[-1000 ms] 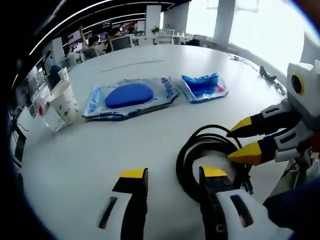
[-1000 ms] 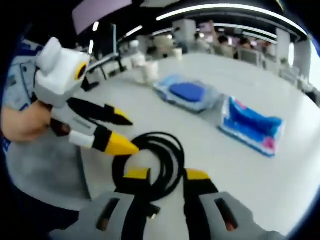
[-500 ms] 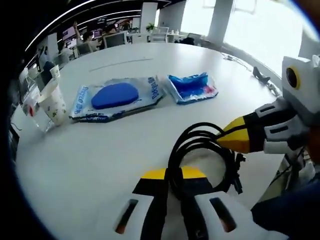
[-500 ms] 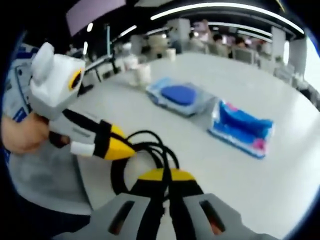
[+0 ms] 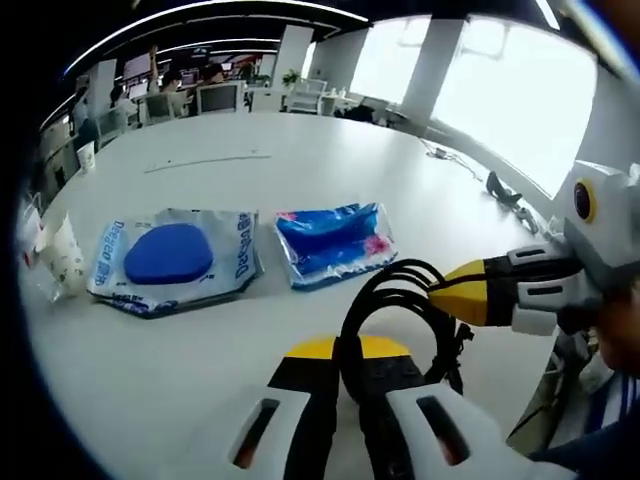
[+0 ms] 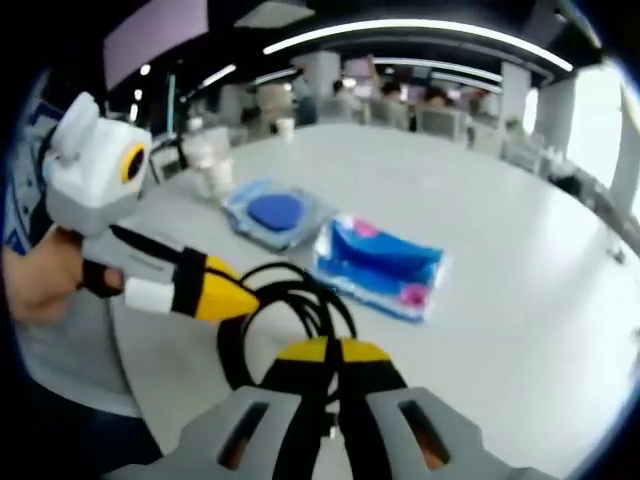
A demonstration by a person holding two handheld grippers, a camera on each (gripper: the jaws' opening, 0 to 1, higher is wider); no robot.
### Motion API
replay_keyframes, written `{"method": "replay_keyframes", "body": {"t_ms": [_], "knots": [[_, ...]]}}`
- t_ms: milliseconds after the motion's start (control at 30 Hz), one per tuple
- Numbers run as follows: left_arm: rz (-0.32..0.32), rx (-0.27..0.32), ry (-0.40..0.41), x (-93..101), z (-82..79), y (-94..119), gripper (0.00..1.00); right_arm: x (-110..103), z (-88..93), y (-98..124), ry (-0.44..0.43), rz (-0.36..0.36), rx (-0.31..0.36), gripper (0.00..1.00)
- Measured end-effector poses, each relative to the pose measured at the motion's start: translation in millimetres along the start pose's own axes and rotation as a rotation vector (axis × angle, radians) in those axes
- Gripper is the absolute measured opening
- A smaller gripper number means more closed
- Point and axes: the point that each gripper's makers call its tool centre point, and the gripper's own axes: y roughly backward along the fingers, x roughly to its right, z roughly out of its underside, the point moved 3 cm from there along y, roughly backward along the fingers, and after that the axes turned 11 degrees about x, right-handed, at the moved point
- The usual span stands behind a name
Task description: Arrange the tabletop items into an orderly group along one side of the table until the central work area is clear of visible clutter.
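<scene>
right gripper point(image 6: 333, 352) clamps black cable point(image 6: 300, 305) | left gripper point(image 6: 225, 295) pinches same cable | white table point(image 6: 520, 270)

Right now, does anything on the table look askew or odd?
Nothing damaged or spilled. The black cable coil is pinched by both the left gripper and right gripper, its loops splayed unevenly. The two blue packets lie crooked mid-table.

Lighting: daylight from windows point(image 5: 500, 90) at 2 o'clock is overexposing; ceiling strips point(image 6: 400, 28) are glaring at 12. Edges are bending, softening; right gripper view is blurring.
</scene>
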Motion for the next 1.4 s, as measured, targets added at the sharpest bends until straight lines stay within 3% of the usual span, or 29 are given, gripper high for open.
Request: {"method": "replay_keyframes", "body": {"t_ms": [267,733,833,900,967,1200,1300,1400], "knots": [[-0.001,-0.052,-0.021,-3.4,7.8,-28,0.04,17,13.8,-16,-0.008,0.018,-0.028,0.0],[0.004,-0.094,-0.072,-3.9,19.5,-36,0.08,22,25.6,-25,-0.036,0.023,-0.042,0.0],[0.043,-0.051,-0.06,2.8,16.5,-39,0.23,23,24.8,-24,-0.024,0.024,-0.013,0.0],[0.029,-0.033,-0.092,4.2,15.5,-40,0.48,22,26.5,-24,-0.022,0.023,-0.009,0.06],[0.022,-0.025,-0.087,5.4,16.1,-40,0.63,23,26.7,-23,-0.033,0.037,0.002,0.16],[0.014,-0.021,-0.135,-4.8,15.6,-24,0.79,27,17.5,-12,-0.04,0.087,0.093,0.58],[0.007,0.004,-0.14,-13.5,8.9,-13,0.92,32,18.6,-5,-0.051,0.111,0.111,0.64],[0.046,0.061,-0.116,-20.4,3.4,-1,0.99,33,20.1,-1,-0.076,0.12,0.121,0.68]]}}
